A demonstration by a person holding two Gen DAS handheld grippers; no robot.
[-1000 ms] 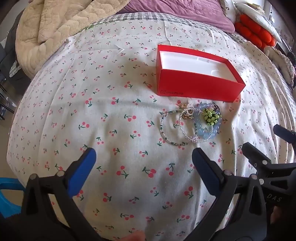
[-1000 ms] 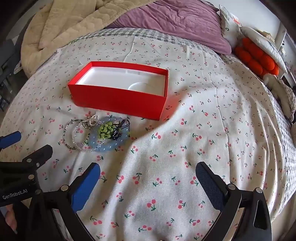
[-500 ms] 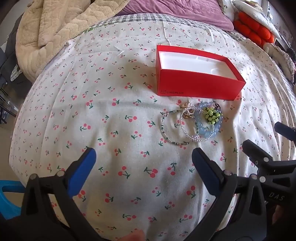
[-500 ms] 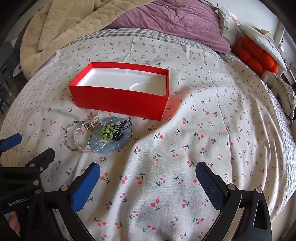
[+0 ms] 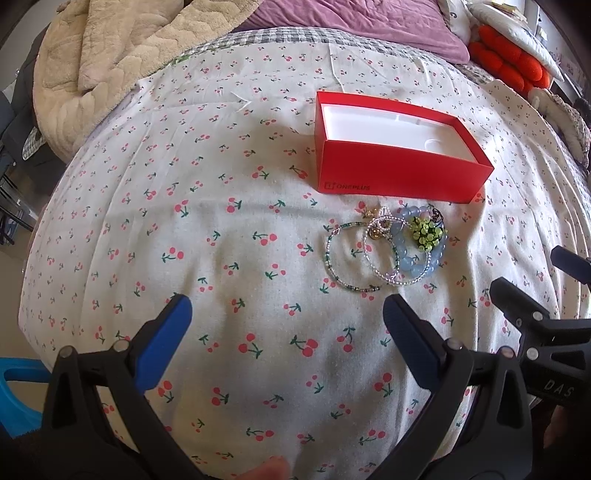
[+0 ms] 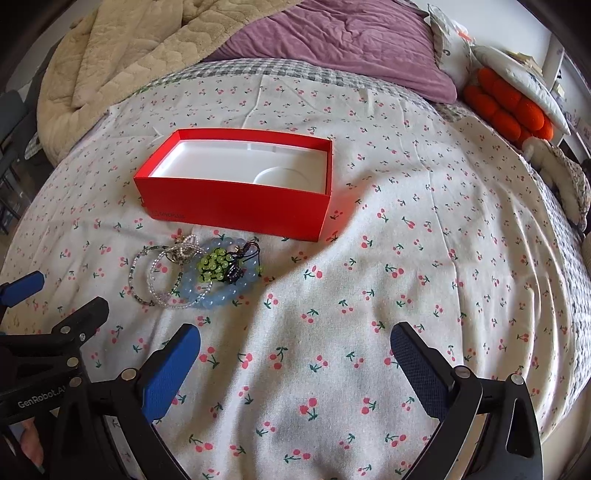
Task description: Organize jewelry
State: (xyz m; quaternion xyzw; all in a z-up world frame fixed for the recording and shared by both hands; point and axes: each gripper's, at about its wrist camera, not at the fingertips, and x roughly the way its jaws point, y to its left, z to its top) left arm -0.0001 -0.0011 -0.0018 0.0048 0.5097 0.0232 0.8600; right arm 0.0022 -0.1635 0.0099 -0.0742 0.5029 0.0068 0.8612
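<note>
A red box [image 5: 399,173] [image 6: 236,203] with a white moulded insert lies open on the cherry-print bedsheet. Just in front of it is a small heap of jewelry: a thin green bead bracelet [image 5: 334,271] [image 6: 133,273], a clear bead bracelet [image 5: 373,264] [image 6: 157,282], a pale blue bead bracelet [image 5: 410,264] [image 6: 218,293] and a green bead charm [image 5: 426,232] [image 6: 212,267]. My left gripper [image 5: 286,317] hovers open below and left of the heap. My right gripper [image 6: 295,341] is open to the heap's lower right. Nothing is between either pair of fingers.
A beige quilted blanket [image 5: 122,55] [image 6: 122,55] and a purple duvet [image 5: 351,18] [image 6: 332,40] are piled at the far end of the bed. Orange cushions [image 5: 509,64] [image 6: 506,107] and pillows sit at the far right. A blue object [image 5: 14,398] lies beyond the bed's left edge.
Both grippers have eased forward and tilted slightly down, so the box and the jewelry heap sit lower in both views. Both stay open; nothing on the bed has moved.
</note>
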